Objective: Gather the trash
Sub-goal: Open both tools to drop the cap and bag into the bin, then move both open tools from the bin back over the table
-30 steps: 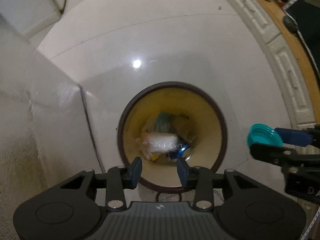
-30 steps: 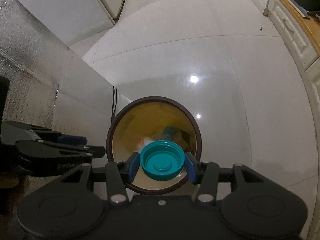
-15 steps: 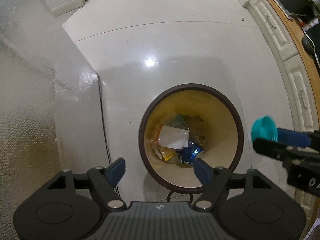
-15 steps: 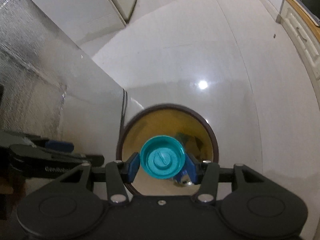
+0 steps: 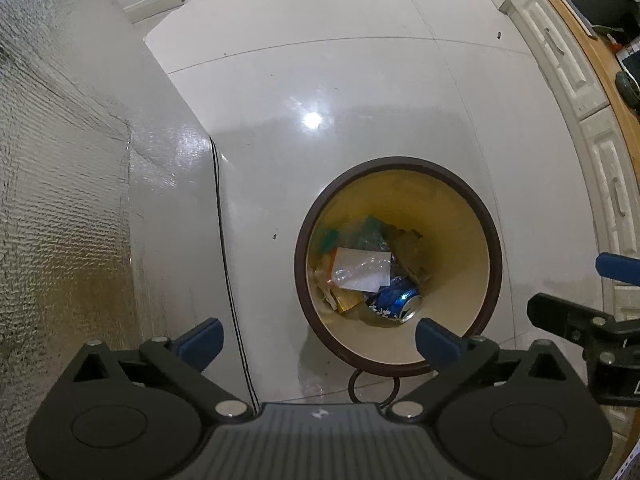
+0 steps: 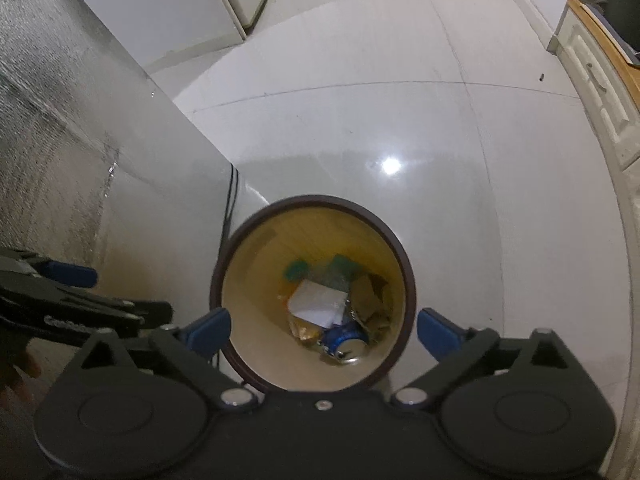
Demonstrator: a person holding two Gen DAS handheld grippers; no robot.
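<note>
A round bin with a brown rim (image 5: 400, 161) (image 6: 312, 199) stands on the pale floor below both grippers. Inside lie a blue can (image 5: 394, 300) (image 6: 344, 340), a clear plastic bag (image 5: 360, 270) (image 6: 318, 300), a teal lid (image 5: 329, 240) (image 6: 296, 270) and other scraps. My left gripper (image 5: 318, 344) points straight down at the bin's near left edge; its jaws are opening, with nothing between them. My right gripper (image 6: 322, 332) hangs over the bin's mouth, its jaws also opening and empty. Each view shows the other gripper's fingers (image 5: 616, 267) (image 6: 72, 274) at its side.
A foil-textured panel (image 5: 60, 200) rises close on the left, with a dark cable (image 5: 224, 260) running down its edge. White drawer fronts (image 5: 608, 168) under a wooden top line the right. A wire loop (image 5: 372, 388) sits at the bin's base. A white cabinet (image 6: 224, 0) stands further back.
Both pairs of jaws have spread wide. The teal lid has left the right gripper and now lies in the bin. The left gripper has shifted left, so the bin sits further right in its view.
</note>
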